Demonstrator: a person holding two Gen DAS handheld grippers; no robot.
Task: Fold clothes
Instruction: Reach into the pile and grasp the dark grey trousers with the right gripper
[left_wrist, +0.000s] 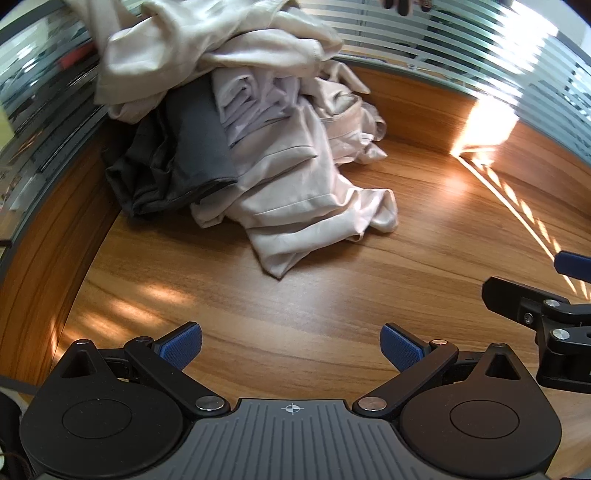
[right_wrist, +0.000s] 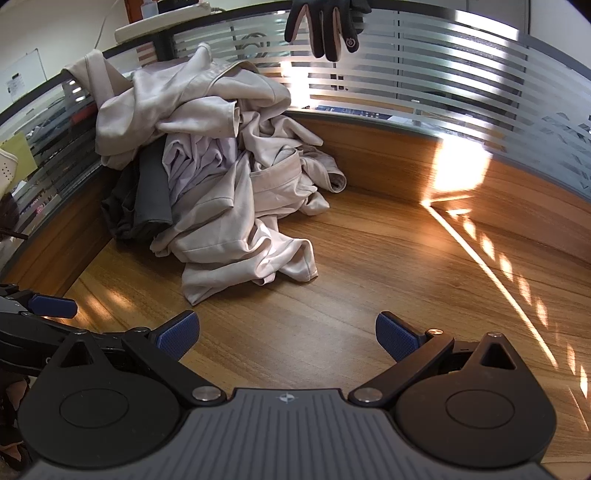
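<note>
Both grippers, left gripper (left_wrist: 291, 347) and right gripper (right_wrist: 287, 336), hover wide apart and empty over the brown wooden tabletop (right_wrist: 332, 280). The messy pile of cream and grey clothes (right_wrist: 221, 177) lies ahead.

Wooden desk surface (right_wrist: 369, 266), warm brown grain, bounded by a low wooden upstand (right_wrist: 376, 155) at 12 o'clock. Above it, a glass partition with frosted horizontal stripes (right_wrist: 461, 85) runs from 9 to 3 o'clock. Strong sunlight patch (right_wrist: 460, 166) at 1 o'clock, with a bright striped streak (right_wrist: 495, 280) toward 4 o'clock. A black glove (right_wrist: 325, 26) hangs over the partition at 12 o'clock.
</note>
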